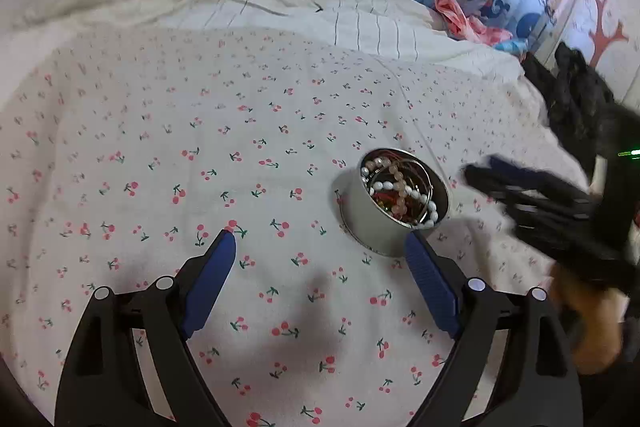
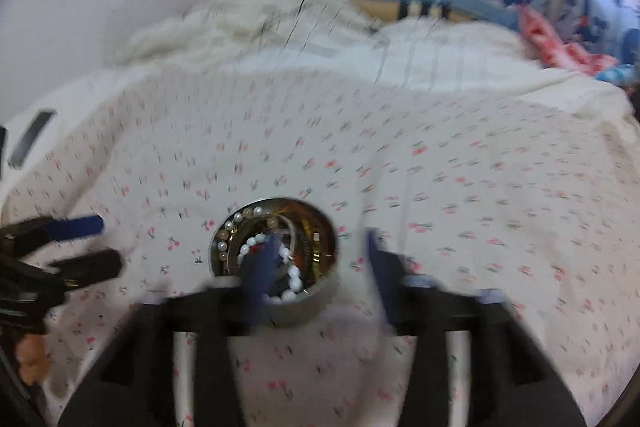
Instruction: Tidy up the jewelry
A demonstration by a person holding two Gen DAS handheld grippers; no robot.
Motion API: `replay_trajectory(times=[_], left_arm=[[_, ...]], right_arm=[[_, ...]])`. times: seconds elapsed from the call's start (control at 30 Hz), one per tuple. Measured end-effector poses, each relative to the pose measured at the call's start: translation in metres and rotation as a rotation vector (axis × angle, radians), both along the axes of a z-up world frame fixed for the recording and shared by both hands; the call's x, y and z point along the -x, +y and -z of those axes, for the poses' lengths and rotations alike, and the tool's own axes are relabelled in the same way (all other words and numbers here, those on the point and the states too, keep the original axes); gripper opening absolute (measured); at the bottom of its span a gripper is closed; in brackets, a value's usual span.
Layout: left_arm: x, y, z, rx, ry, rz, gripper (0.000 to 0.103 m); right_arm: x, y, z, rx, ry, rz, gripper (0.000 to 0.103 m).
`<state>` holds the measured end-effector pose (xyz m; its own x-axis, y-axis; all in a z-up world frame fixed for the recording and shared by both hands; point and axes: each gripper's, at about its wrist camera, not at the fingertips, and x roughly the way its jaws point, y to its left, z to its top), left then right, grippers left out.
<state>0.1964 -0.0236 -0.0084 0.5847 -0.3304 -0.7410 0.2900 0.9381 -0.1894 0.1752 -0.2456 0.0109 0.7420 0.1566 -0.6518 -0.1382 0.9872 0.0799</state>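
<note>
We held the left gripper (image 1: 320, 247) low over the cherry-print bedsheet (image 1: 160, 147), and its two blue-padded fingers (image 1: 212, 275) stood wide apart with nothing between them. The round metal tin (image 1: 384, 227) stood upright on the sheet, just beyond the tip of the finger on the right of that view; whether the tip touched the tin wall, we could not tell. Inside the tin lay the jewelry: a white bead bracelet (image 1: 416, 195), pale pink beads and some thin bangles, all mixed together. The right gripper (image 2: 320, 247) was blurred in its own view. Its fingers (image 2: 264, 267) were spread, one of them over the tin opening above the white beads and the other outside the rim, and they held nothing that we could see.
</note>
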Motion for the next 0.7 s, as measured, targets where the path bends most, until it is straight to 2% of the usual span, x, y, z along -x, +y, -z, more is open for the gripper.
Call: replay_trajectory(times=[0.07,0.13,0.27,0.33,0.43,0.53,0.7], left_arm=[[0.013,-0.008,-0.001,-0.049,-0.035,-0.001,0.085],[0.028,-0.017,-0.001,-0.085,-0.072,-0.010,0.089],[0.046,-0.025,0.000,-0.114,-0.088,-0.041,0.092],[0.048,-0.029,0.000,-0.141,-0.097,-0.031,0.093],[0.052,-0.030,-0.004,-0.182,-0.142,-0.059,0.094],[0.053,-0.026,-0.007,-0.166,-0.148,-0.084,0.095],[0.052,-0.023,-0.007,-0.159,-0.145,-0.088,0.095]], right_arm=[[0.029,-0.007,-0.004,-0.023,-0.019,0.024,0.054],[0.054,-0.009,-0.001,-0.021,-0.010,0.058,0.070],[0.090,-0.002,0.012,0.019,0.027,0.124,0.081],[0.098,0.002,0.019,0.036,0.045,0.147,0.090],[0.097,0.009,0.021,0.077,0.050,0.152,0.093],[0.098,0.013,0.018,0.101,0.017,0.160,0.095],[0.097,0.015,0.020,0.102,0.012,0.164,0.095]])
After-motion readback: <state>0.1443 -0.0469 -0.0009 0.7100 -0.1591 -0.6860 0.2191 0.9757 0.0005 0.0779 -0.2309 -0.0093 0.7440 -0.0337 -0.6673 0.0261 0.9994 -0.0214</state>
